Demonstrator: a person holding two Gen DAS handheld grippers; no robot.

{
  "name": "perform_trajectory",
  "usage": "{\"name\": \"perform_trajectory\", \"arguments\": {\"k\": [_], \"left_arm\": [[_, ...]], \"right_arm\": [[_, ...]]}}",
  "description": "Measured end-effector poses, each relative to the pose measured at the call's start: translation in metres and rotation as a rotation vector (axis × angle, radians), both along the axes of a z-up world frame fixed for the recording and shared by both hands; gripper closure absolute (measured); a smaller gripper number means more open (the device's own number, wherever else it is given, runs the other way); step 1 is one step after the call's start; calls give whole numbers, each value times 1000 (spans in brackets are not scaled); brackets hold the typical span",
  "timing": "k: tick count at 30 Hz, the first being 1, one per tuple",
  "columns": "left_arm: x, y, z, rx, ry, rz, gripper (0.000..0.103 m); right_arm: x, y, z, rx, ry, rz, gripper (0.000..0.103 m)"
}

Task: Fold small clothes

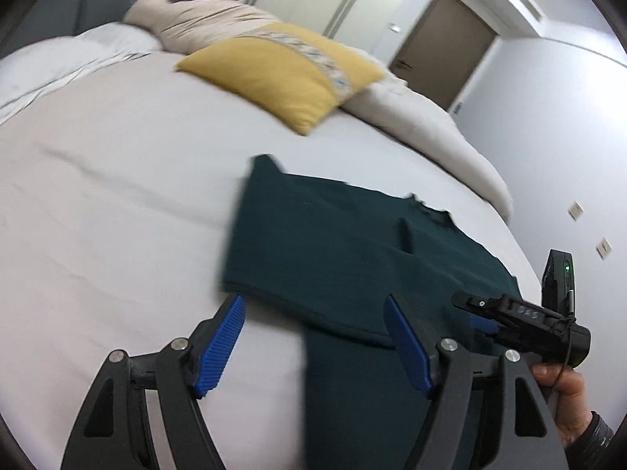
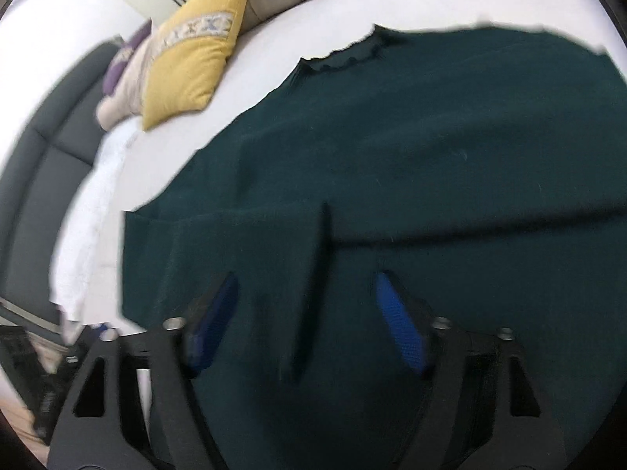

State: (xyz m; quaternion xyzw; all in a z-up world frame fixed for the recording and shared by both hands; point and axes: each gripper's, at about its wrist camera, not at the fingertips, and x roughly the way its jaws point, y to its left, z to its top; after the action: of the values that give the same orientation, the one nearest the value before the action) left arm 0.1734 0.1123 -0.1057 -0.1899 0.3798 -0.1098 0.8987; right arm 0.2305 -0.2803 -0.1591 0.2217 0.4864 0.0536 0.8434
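Dark green cloth, a small garment (image 1: 333,243), lies spread on the white bed (image 1: 117,180), below a yellow cushion (image 1: 282,74) and a beige pillow (image 1: 211,23) near the headboard. The left gripper (image 1: 313,344) hangs over the garment's near hem with its blue pads (image 1: 219,344) spread and nothing between them; at the right edge of that view a hand (image 1: 568,391) grips the other tool. The right gripper (image 2: 305,321) is low over the garment, jaws apart, a raised crease of cloth in the gap, though blur hides whether anything touches it.
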Motion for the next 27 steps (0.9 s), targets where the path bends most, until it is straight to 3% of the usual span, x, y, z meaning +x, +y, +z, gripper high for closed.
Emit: {"name": "perform_trajectory", "arguments": {"k": [1, 2, 5, 12, 16, 19, 23, 27], "left_arm": [[2, 6, -2, 2, 4, 9, 28], [3, 10, -3, 3, 4, 18, 28], [14, 19, -5, 0, 14, 40, 28], [41, 14, 10, 20, -15, 58, 28], [70, -1, 13, 66, -18, 58, 28], [97, -14, 11, 87, 3, 51, 27], [129, -41, -3, 162, 63, 7, 27], [146, -61, -19, 210, 99, -13, 27]], "right_arm": [[6, 6, 0, -44, 6, 13, 60], [9, 12, 1, -79, 13, 23, 79], [6, 17, 13, -123, 2, 42, 97], [-2, 2, 97, -172, -184, 106, 98], [13, -28, 123, -227, -239, 86, 98], [33, -75, 104, -231, -185, -8, 98], [53, -135, 37, -209, -18, -133, 98], [48, -152, 18, -114, -66, -170, 96]]}}
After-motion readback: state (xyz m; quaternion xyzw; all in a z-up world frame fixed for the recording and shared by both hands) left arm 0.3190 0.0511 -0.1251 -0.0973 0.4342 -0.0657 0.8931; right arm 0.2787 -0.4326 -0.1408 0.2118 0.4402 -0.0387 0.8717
